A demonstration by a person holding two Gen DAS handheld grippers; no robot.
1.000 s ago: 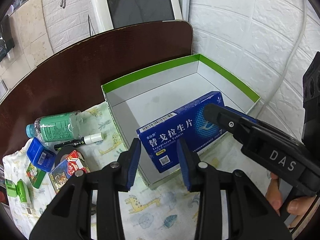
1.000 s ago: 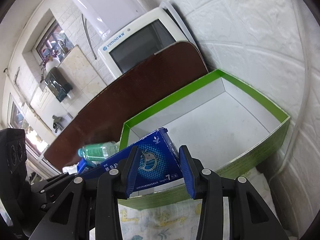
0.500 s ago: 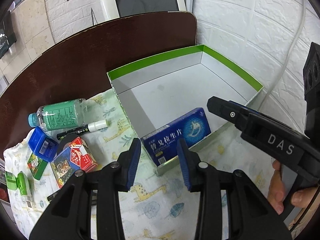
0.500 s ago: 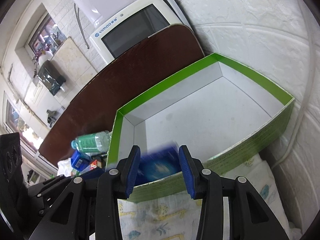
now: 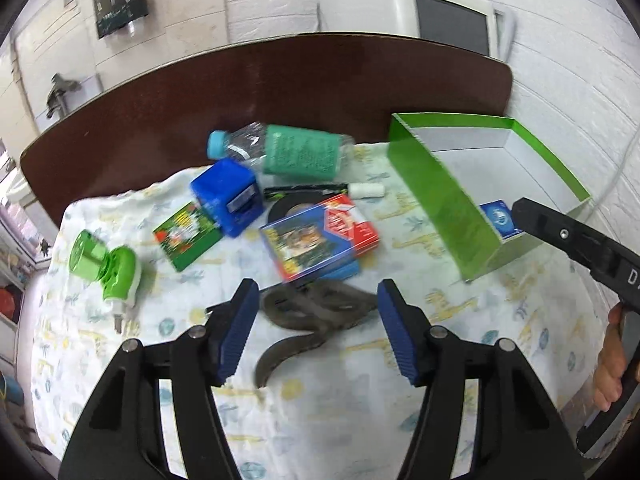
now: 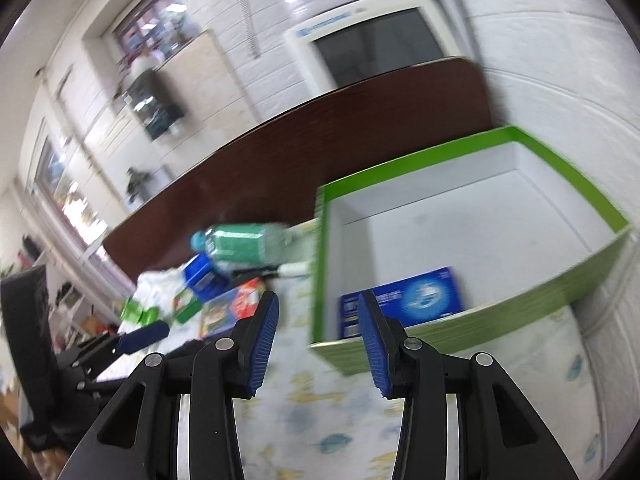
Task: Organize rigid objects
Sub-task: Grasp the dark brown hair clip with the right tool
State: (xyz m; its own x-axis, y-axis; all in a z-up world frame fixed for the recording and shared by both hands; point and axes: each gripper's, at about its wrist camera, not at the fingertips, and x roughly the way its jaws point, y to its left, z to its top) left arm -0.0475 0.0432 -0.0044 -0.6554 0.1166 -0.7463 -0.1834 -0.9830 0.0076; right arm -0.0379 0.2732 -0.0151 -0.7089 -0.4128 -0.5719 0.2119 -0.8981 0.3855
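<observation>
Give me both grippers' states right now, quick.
Left gripper: open, jaws have just been opening, nothing between them.
Right gripper: open, holding nothing.

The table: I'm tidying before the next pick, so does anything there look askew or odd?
The bottle lies on its side rather than upright. The card box sits tilted on a black tape roll. The rest is strewn loose on the cloth; only the blue box is in the green tray.

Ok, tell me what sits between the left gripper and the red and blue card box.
Only the dark curved tool lies on the cloth just ahead of the left gripper, whose jaws have just been opening with nothing between them. The card box sits right behind it, its top uncovered.
</observation>
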